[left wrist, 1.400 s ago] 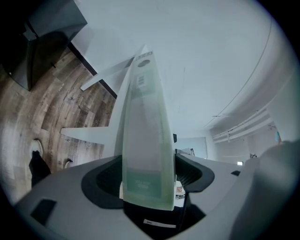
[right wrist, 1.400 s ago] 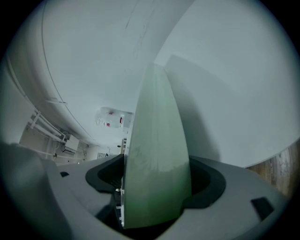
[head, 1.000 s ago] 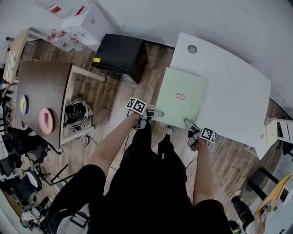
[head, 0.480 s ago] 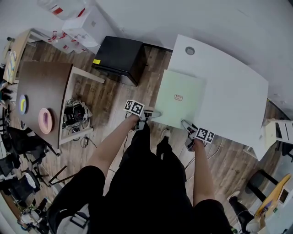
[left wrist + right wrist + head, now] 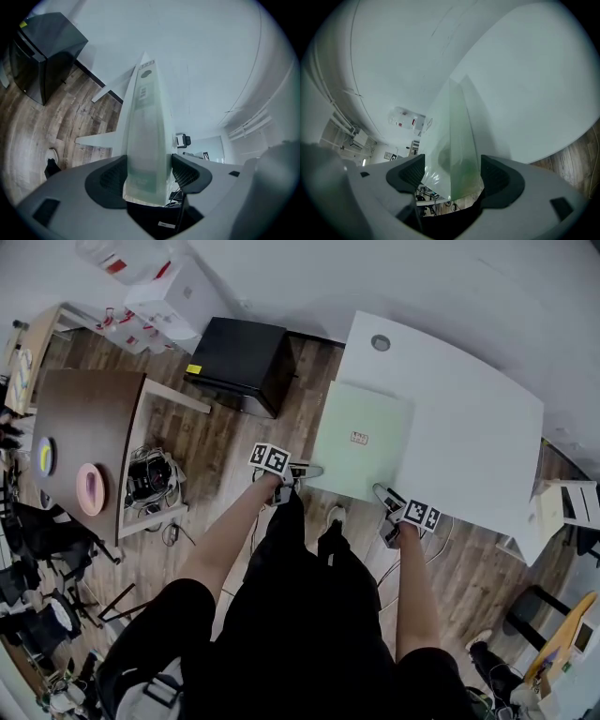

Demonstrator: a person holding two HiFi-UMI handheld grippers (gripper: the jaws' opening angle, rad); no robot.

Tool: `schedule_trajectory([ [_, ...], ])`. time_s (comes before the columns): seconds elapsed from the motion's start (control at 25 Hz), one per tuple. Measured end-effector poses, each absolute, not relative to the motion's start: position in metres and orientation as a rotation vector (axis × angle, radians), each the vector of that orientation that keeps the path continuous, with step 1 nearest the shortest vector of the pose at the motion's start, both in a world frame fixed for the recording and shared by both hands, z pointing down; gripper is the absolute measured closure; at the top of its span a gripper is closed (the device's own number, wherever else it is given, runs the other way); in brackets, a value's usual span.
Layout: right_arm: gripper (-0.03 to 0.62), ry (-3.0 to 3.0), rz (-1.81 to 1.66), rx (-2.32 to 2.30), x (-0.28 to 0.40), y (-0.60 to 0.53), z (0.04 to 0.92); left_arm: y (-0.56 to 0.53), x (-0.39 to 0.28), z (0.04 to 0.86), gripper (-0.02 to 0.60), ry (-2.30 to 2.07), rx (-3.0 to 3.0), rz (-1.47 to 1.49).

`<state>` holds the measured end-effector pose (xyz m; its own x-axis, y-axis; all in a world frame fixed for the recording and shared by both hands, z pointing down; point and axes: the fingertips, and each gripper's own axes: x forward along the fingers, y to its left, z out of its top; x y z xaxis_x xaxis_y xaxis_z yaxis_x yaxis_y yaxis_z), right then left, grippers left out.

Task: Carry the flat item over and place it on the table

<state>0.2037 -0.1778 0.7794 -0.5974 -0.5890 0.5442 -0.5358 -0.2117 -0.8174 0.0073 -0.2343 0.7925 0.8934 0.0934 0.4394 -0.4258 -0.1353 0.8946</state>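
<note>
A pale green flat board (image 5: 361, 439) lies on the white table (image 5: 469, 418), with its near-left part hanging past the table edge. My left gripper (image 5: 307, 471) is at the board's near-left corner. In the left gripper view the board (image 5: 145, 122) fills the gap between the pads, and the jaws of that gripper (image 5: 148, 171) are closing on it. My right gripper (image 5: 382, 493) is at the near-right corner. In the right gripper view the board (image 5: 459, 140), in clear wrap, sits edge-on between the pads of that gripper (image 5: 452, 176) and touches both.
A black cabinet (image 5: 239, 362) stands on the wood floor left of the white table. Farther left is a brown table (image 5: 80, 427) with a pink item (image 5: 91, 488). White boxes (image 5: 169, 292) sit by the wall. A small white stand (image 5: 562, 507) is at the right.
The whole view drifts slightly left. Both grippers stay at the board's near corners, and the board keeps its place on the white table.
</note>
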Motion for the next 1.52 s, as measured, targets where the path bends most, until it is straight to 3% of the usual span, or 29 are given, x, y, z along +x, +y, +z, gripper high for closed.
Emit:
schedule_trajectory([
  [1.12, 0.241, 2.122, -1.896, -1.35, 0.194, -0.165, 0.77, -0.25, -0.007, 0.789, 0.192, -0.592, 1.824, 0.526],
  [1.52, 0.241, 2.312, -1.637, -1.499, 0.211, -0.17, 0.736, -0.254, -0.026, 0.732, 0.192, -0.839, 1.952, 0.313],
])
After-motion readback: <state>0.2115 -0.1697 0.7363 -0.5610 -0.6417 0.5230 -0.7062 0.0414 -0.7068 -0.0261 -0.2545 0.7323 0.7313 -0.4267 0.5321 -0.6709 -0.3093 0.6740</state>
